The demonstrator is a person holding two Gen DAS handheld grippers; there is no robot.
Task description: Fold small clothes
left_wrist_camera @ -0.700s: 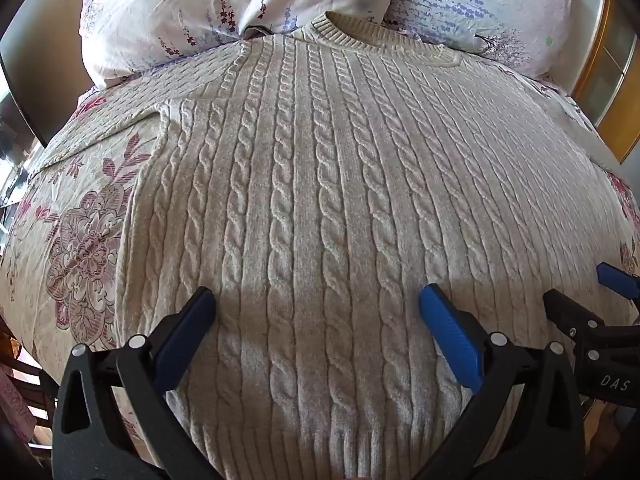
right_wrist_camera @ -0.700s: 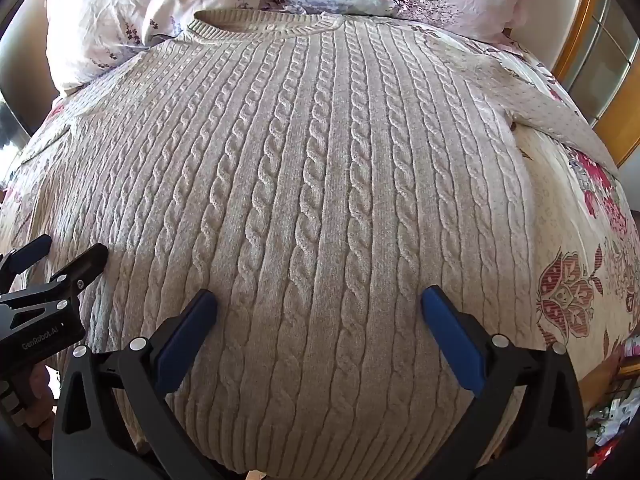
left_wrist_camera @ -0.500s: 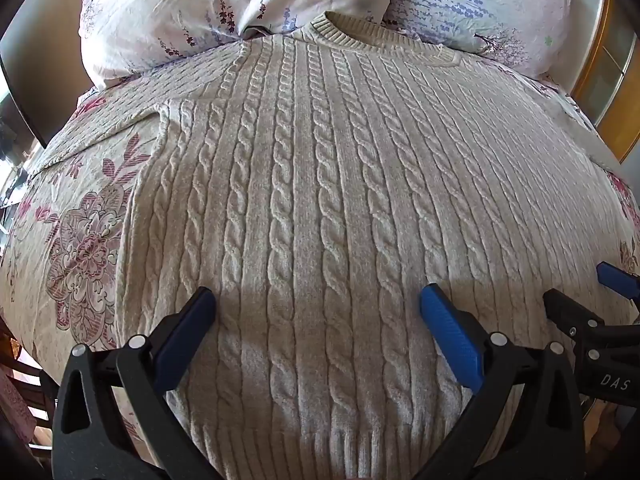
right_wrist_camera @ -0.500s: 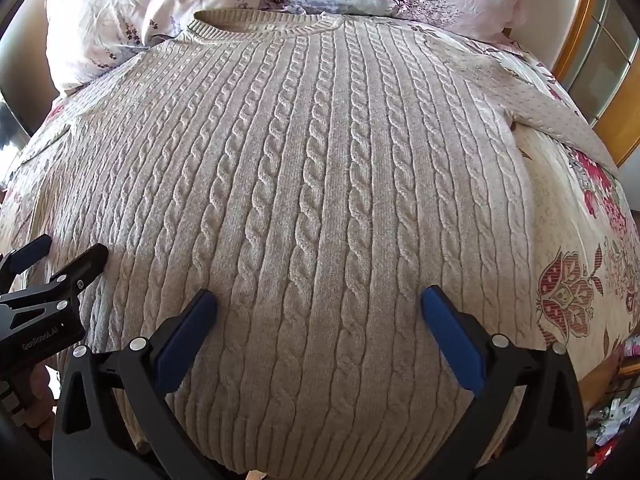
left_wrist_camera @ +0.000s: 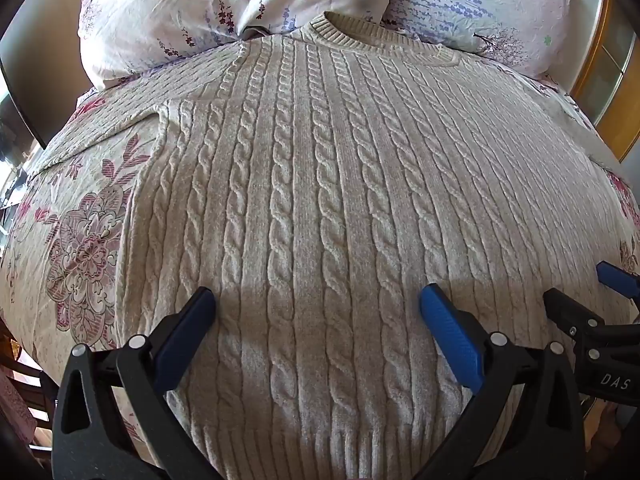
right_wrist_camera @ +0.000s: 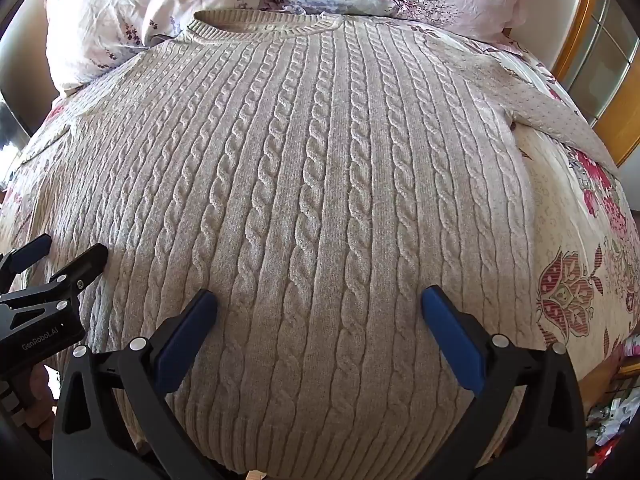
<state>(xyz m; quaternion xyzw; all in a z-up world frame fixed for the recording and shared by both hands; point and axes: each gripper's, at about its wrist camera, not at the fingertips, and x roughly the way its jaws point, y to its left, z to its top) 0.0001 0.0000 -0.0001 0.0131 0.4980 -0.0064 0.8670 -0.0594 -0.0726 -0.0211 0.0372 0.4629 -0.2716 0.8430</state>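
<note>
A cream cable-knit sweater [left_wrist_camera: 320,208] lies spread flat and face up on a bed with a floral bedspread [left_wrist_camera: 80,248], its ribbed hem nearest the tongs and its neckline [left_wrist_camera: 360,34] at the far end, up against two flowered pillows [left_wrist_camera: 224,8]. The left tongs [left_wrist_camera: 316,316] hang over the hem end toward the sweater's left side, jaws spread wide with nothing between them but open air above the knit. The right tongs [right_wrist_camera: 320,316] do the same toward the right side, likewise released and empty; each pair shows at the edge of the other's view, so they sit side by side and near one another. Beyond and to the right of the right tongs, one sleeve [right_wrist_camera: 560,120] runs out sideways over the bedspread; beyond and to the left of the left tongs, the other sleeve [left_wrist_camera: 120,120] does likewise. No fold appears to have been made yet, so this reads as the opening step: garment laid out, tongs poised to take first hold. The next move likely calls for each pair to travel outward to a side edge or sleeve, drop to the fabric, pinch the thick knit through both layers, and carry it in toward the middle without dragging the body askew.
</note>
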